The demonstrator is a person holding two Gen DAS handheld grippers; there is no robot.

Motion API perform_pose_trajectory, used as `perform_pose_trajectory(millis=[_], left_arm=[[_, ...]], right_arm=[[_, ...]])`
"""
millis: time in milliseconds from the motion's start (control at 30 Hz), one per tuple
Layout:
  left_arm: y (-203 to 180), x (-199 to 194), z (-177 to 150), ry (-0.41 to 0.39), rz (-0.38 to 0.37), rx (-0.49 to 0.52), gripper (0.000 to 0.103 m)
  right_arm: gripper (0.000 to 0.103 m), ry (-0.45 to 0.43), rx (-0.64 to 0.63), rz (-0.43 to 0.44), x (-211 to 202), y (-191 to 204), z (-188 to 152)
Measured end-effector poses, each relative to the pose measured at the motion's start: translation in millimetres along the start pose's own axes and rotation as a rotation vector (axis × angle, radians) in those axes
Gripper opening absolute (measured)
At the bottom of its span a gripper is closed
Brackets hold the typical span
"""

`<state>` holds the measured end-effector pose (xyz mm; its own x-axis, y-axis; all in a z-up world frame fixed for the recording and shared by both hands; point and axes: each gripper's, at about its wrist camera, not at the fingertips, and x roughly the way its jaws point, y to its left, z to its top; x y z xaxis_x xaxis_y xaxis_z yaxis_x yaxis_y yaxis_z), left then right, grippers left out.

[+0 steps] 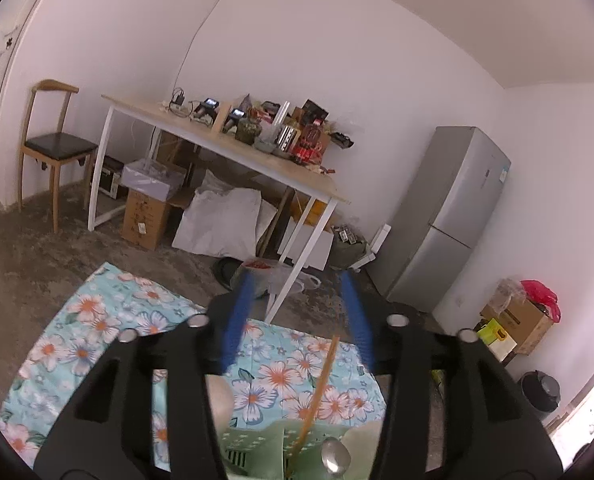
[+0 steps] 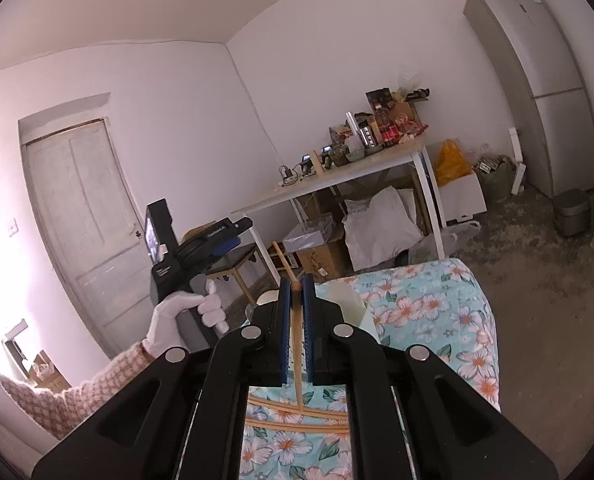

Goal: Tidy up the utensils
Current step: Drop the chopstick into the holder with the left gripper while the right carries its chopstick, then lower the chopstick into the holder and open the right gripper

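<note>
My left gripper [image 1: 297, 280] stands open above the floral tablecloth [image 1: 109, 320]. Nothing touches its blue pads. Below its jaws a wooden chopstick [image 1: 322, 380] leans in a pale green utensil holder [image 1: 257, 450], beside a metal spoon [image 1: 335, 458]. My right gripper [image 2: 296, 280] is shut on another wooden chopstick [image 2: 295, 322], which runs along its fingers and pokes out at the tips. In the right wrist view, a white-gloved hand [image 2: 185, 308] holds the left gripper [image 2: 233, 238] at left. The holder [image 2: 347, 300] shows just past the right fingers. Two more chopsticks [image 2: 297, 405] lie on the cloth under the right gripper.
A white-legged table [image 1: 233, 152] loaded with boxes and jars stands by the far wall. Cartons and white sacks [image 1: 221, 220] sit under it. A grey fridge [image 1: 445, 216] is at right and a wooden chair [image 1: 53, 148] at left. A door [image 2: 85, 220] and a small bin [image 2: 572, 212] are in the right wrist view.
</note>
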<state>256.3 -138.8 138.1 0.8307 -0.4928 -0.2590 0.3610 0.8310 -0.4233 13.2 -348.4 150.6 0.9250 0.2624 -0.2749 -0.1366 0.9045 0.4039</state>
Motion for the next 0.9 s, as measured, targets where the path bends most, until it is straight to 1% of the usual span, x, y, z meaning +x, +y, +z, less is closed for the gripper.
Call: perform_pose_trajectory(millis=[33,67,100,133,167,233,333,400,433,567,667,733,800,900], left_arm=[[0.6,-8.8,2.2,-0.008,0.002,0.003,0.058],[-0.2,-14.7,3.7,-0.015,0.002,0.006,0.061],[0.9,-25.2,5.4,-0.025,0.002,0.010,0.067],[1.7,-34.2,6.8,-0.029,0.005,0.016,0.070],[4.2,-45.6,8.0,-0.028,0.008,0.025,0.071],[7.3,-61.5,9.6,-0.029,0.017,0.043,0.076],[18.3,-93.8,5.2,-0.042,0.053,0.096,0.081],[26.9,-110.4,-0.2,-0.034,0.078,0.130,0.084],[30.2,-115.3,-3.0,-0.029,0.087,0.141,0.084],[58.9,-141.9,-29.4,0.025,0.175,0.180,0.086],[81.7,-158.5,-54.4,0.058,0.272,0.199,0.088],[95.7,-167.9,-68.0,0.068,0.311,0.204,0.088],[110.4,-176.2,-80.7,0.088,0.334,0.187,0.088],[131.5,-180.3,-93.4,0.134,0.340,0.148,0.088]], right_arm=[[0.006,-0.005,-0.013,0.001,-0.3,3.2,4.4],[0.006,-0.012,-0.027,0.002,-0.9,6.6,9.3],[0.006,-0.019,-0.035,0.006,-2.0,9.4,13.1],[0.006,-0.027,-0.043,0.015,-2.9,12.4,19.0],[0.006,-0.034,-0.049,0.024,-3.4,14.6,23.4],[0.006,-0.053,-0.078,0.043,-3.8,22.9,36.9],[0.006,-0.067,-0.109,0.064,1.6,33.2,51.6],[0.006,-0.072,-0.129,0.083,9.4,40.4,64.3],[0.006,-0.073,-0.140,0.090,14.0,44.0,69.8],[0.006,-0.064,-0.199,0.103,44.1,58.9,95.1],[0.006,-0.030,-0.235,0.085,70.4,66.6,105.4],[0.006,0.006,-0.276,0.056,93.1,73.4,108.8],[0.006,0.039,-0.315,0.026,113.7,78.9,108.3],[0.006,0.091,-0.377,-0.030,141.1,87.3,100.4]])
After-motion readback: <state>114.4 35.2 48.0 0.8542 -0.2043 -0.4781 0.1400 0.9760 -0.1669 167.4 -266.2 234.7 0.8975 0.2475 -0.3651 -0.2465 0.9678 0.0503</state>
